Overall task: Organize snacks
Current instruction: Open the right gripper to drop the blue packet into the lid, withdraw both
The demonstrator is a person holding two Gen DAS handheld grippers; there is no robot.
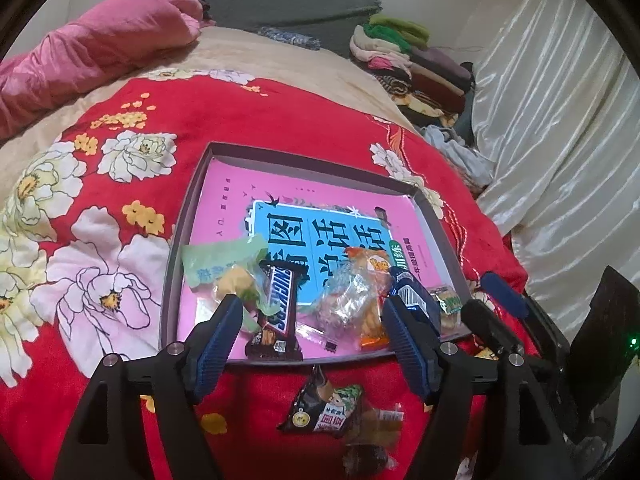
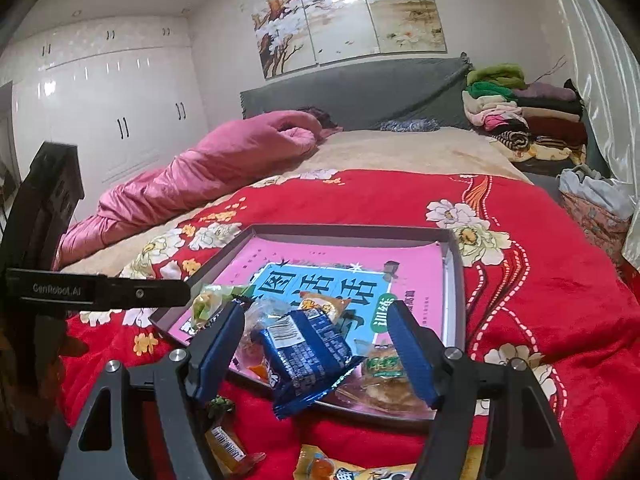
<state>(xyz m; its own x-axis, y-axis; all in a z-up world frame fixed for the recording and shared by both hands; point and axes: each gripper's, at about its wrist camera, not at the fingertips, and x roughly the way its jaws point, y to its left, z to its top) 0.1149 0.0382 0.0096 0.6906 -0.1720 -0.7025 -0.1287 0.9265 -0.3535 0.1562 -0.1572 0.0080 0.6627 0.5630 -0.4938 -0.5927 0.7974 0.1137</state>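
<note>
Left wrist view: The left gripper (image 1: 312, 312) points down at a shallow tray (image 1: 173, 264) resting on a red floral blanket (image 1: 132, 112). Its jaws stand wide apart and grip nothing. A pink book (image 1: 240, 200) lines the tray floor. Between the fingers, inside the tray, lie a Snickers bar (image 1: 276, 312), a clear-wrapped snack (image 1: 344, 300) and an orange packet (image 1: 372, 272). A green packet (image 1: 216, 264) lies at 10 o'clock from the Snickers bar. A dark triangular packet (image 1: 324, 408) lies on the blanket outside the tray, at 6 o'clock from its near rim. The right gripper (image 1: 500, 308) is at 3 o'clock, beside the tray.

Right wrist view: The right gripper (image 2: 316, 328) has its jaws wide apart, gripping nothing. A blue packet (image 2: 308, 356) lies between the fingers without touching the pads, draped over the near rim of the tray (image 2: 456, 280). A green-labelled snack (image 2: 386, 368) lies at 3 o'clock from it, inside the tray. A yellow packet (image 2: 340, 468) lies on the blanket at 6 o'clock. Folded clothes (image 2: 520, 116) are stacked at 1 o'clock.
</note>
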